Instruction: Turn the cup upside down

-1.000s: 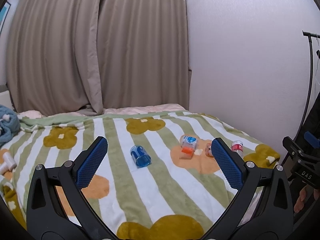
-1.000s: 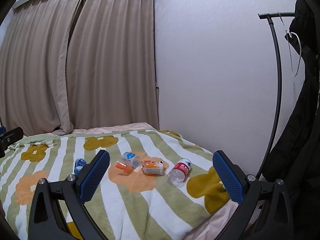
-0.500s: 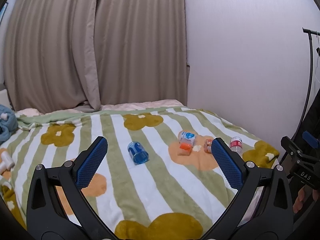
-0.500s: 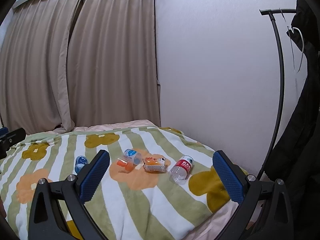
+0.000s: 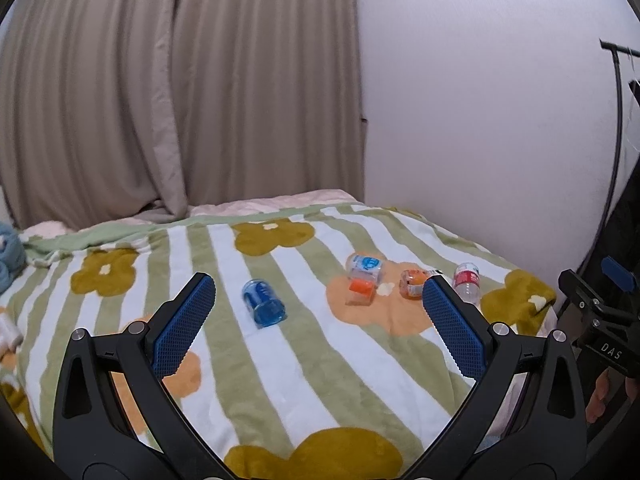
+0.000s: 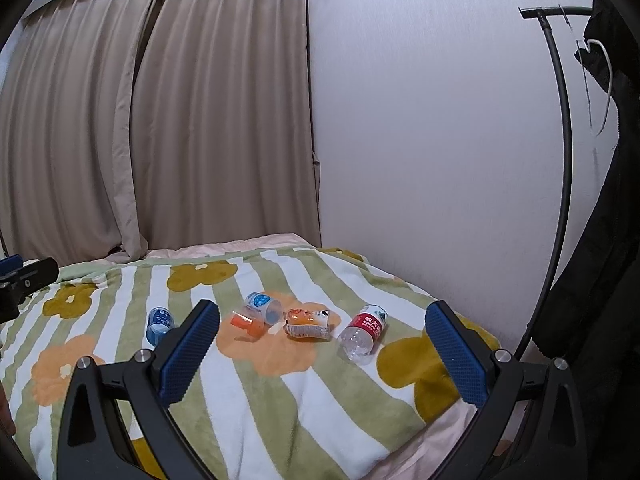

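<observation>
Lying on its side on a striped blanket (image 5: 304, 364) with flower shapes, a blue cup (image 5: 263, 303) sits just left of centre in the left wrist view, between the two blue-padded fingers of the left gripper (image 5: 319, 307), which hovers above the bed with its jaws spread wide and nothing between them. To the right of the cup, near the centre right of that frame, a cluster of other things rests on an orange flower patch: a clear cup with a blue label (image 5: 363, 266) on its side, an orange cup (image 5: 359, 290) just in front of it, a crumpled orange packet (image 5: 413, 283) partly behind the right finger pad, and a plastic bottle with a red label (image 5: 466, 282) further right. Beige curtains (image 5: 180, 92) fill the upper left and a plain white wall (image 5: 480, 120) the upper right. At the far right edge, part of the right gripper's black body appears. In the right wrist view the right gripper (image 6: 322, 330) is likewise spread wide and empty, held above the bed. There the blue cup (image 6: 159, 323) lies at lower left, just beyond the left finger pad, well apart from the bottle at lower centre right. A black curved rack pole (image 6: 562, 128) and a dark coat (image 6: 608, 240) occupy the right edge.
</observation>
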{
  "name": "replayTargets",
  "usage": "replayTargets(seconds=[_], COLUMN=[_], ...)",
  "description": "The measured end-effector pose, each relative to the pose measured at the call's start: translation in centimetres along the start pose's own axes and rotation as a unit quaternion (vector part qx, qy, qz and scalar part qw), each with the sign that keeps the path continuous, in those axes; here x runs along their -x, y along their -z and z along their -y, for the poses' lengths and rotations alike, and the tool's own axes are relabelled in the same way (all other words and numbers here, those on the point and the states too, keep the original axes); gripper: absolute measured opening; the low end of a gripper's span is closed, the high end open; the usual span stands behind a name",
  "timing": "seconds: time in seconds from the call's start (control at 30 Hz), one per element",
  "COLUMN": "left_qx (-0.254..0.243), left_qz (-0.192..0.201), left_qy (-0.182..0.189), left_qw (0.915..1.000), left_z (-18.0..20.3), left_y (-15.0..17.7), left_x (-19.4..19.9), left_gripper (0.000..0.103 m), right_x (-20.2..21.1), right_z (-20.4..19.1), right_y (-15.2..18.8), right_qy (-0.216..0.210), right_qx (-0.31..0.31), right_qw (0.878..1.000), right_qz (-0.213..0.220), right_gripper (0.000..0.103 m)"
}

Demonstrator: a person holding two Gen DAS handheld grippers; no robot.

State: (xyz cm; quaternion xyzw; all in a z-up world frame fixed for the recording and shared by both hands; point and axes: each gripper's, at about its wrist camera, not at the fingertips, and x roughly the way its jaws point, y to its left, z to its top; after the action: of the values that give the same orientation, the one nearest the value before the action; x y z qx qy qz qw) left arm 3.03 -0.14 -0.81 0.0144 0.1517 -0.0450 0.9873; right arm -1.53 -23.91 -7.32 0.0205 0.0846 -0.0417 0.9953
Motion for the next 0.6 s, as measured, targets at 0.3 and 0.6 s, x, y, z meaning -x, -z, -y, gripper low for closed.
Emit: replayTargets(seconds=[0.3, 0.6], left_qx=[-0.115, -0.279], left_qz=[-0.049, -0.126], left_qy=[0.1, 0.198], left_qw=[0.9871, 0.9311], left_z=[5.6, 14.4], left_y=[-2.3, -1.9], left_x=[-9.2, -23.7], left_gripper=[0.103, 0.103], right_x=[-3.6, -8.6], right_z=[2.6, 4.6], right_y=[0.1, 0.2], right_qy=[0.003, 0.008], right_qx=[-0.009, 0.004], right_qw=[0.999, 0.997], right_qz=[-0.039, -0.081], right_gripper=[0.103, 0.103])
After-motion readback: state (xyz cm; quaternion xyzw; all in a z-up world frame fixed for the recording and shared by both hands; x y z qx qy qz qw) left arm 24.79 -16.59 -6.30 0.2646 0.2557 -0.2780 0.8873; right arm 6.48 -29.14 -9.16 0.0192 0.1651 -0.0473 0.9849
